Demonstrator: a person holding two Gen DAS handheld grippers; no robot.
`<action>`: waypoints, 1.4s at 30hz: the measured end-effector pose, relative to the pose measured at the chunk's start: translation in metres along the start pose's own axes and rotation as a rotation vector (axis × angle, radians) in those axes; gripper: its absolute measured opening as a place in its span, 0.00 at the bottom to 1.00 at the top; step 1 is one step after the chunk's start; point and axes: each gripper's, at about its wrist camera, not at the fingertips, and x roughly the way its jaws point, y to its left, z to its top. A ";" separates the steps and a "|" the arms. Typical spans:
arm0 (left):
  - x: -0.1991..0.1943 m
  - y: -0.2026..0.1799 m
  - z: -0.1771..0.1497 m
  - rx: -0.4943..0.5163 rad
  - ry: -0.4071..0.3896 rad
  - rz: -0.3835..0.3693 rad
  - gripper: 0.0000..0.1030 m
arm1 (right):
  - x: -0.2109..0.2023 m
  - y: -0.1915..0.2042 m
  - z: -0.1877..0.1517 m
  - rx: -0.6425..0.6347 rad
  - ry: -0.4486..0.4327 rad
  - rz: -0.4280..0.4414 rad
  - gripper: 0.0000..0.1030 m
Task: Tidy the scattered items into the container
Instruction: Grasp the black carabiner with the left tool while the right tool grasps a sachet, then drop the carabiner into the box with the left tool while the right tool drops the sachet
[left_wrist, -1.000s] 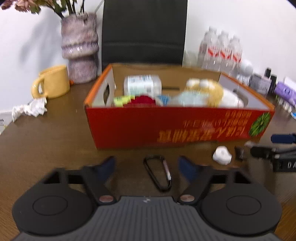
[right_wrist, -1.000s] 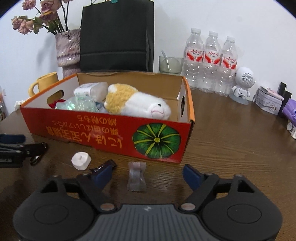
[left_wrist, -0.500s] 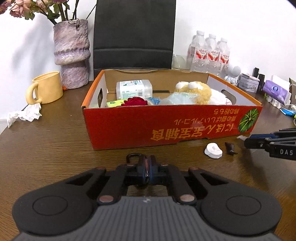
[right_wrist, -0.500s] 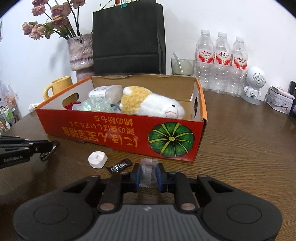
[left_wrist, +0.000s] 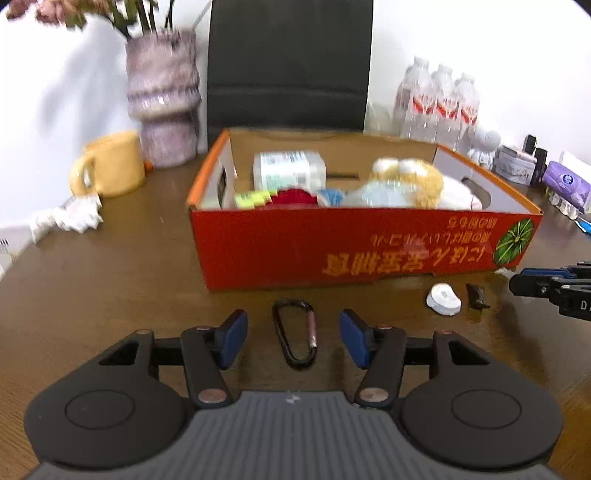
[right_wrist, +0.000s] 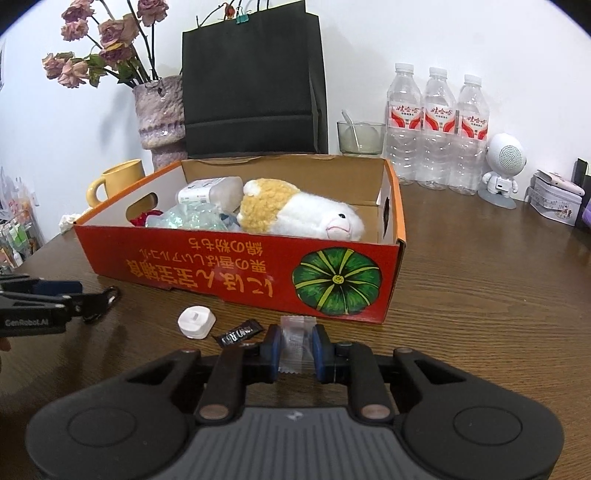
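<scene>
Carabiner (left_wrist: 295, 338) btwn open L fingers (left_wrist: 232, 339), untouched

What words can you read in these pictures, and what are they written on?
"GenRobot.AI": on the left gripper, seen from the right wrist.
Orange upside-down East Asian writing: on the red cardboard box; I can't read it.
Water bottles: red labels too small.
Black snack packet: white letters unreadable.
</scene>
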 end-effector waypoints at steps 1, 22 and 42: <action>0.001 -0.002 0.000 0.020 0.005 0.016 0.44 | 0.000 0.000 -0.001 0.000 -0.001 0.004 0.16; -0.024 -0.002 0.004 0.020 -0.003 0.028 0.06 | -0.012 0.001 -0.005 0.001 -0.026 0.057 0.16; -0.021 0.004 -0.003 0.001 0.021 0.038 0.23 | -0.012 0.000 -0.006 0.007 -0.021 0.075 0.16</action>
